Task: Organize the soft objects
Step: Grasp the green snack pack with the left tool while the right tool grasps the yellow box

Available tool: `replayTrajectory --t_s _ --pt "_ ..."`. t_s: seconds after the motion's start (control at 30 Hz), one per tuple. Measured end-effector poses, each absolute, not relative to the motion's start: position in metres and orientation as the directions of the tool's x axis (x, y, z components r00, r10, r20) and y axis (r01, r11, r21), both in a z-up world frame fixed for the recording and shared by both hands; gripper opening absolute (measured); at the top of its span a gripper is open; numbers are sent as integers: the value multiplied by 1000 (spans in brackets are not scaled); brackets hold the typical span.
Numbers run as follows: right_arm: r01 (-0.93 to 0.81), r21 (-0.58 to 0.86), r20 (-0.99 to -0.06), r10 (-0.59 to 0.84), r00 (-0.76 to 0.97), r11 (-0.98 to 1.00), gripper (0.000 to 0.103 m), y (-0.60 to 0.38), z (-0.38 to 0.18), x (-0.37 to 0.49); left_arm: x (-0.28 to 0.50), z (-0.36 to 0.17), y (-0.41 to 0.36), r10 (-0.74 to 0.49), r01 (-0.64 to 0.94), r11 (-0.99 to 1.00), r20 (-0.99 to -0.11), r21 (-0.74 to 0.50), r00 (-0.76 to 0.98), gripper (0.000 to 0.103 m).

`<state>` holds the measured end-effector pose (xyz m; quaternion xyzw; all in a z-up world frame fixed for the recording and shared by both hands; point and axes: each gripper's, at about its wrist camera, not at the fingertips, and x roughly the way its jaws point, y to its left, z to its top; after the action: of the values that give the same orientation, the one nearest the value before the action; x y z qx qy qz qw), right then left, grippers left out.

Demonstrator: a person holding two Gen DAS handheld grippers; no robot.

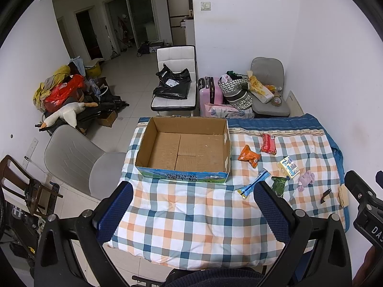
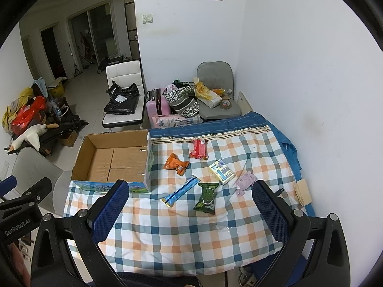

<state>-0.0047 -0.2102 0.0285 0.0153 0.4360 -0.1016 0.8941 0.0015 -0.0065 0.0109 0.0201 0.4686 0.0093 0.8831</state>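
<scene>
One cardboard box [image 2: 112, 160] on the left of the checked blanket [image 2: 182, 229], open on top, brown inside, nothing in it, blue and green picture on the front side. Six small soft things to the right of the box, all lying flat on the blanket, each apart from the next. One orange packet [image 2: 176, 163], crinkled, nearest the box. One long blue packet [image 2: 180, 190], thin, lying slanted. One red packet [image 2: 199, 149], farthest back, near the striped edge. One green packet [image 2: 207, 198], dark with light print, closest to the front. One yellow and blue pack [image 2: 221, 171], flat and square. One little purple plush toy [image 2: 245, 181], floppy, farthest right. One small tan pad [image 2: 302, 191] at the right blanket edge.

Two tongs held over the front of the blanket. Left gripper [image 1: 191, 211] wide open, blue pads apart, holding nothing. Right gripper [image 2: 191, 211] wide open too, holding nothing.
</scene>
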Motion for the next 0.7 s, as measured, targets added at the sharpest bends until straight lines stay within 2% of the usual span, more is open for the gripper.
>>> replayTrajectory --t_s 0.17,0.33,0.5,0.6,0.7 --pt "206 -46 -795 -161 585 978 103 -211 26 -2 19 14 -7 11 21 999 -837 27 547 103" --pt "282 -16 -840 -166 516 959 103 -247 -2 15 61 -15 -34 -72 93 995 -850 -27 522 103" --pt "366 19 -908 -138 396 931 103 -304 -58 43 111 -85 -77 -106 167 985 -895 -35 433 103" --pt "403 71 -946 -67 319 912 103 -339 -115 64 146 -142 -108 -97 208 978 -940 -29 327 103" --pt "418 52 -968 -58 245 907 103 -375 -170 89 166 -190 -142 -136 230 970 -966 -85 219 103"
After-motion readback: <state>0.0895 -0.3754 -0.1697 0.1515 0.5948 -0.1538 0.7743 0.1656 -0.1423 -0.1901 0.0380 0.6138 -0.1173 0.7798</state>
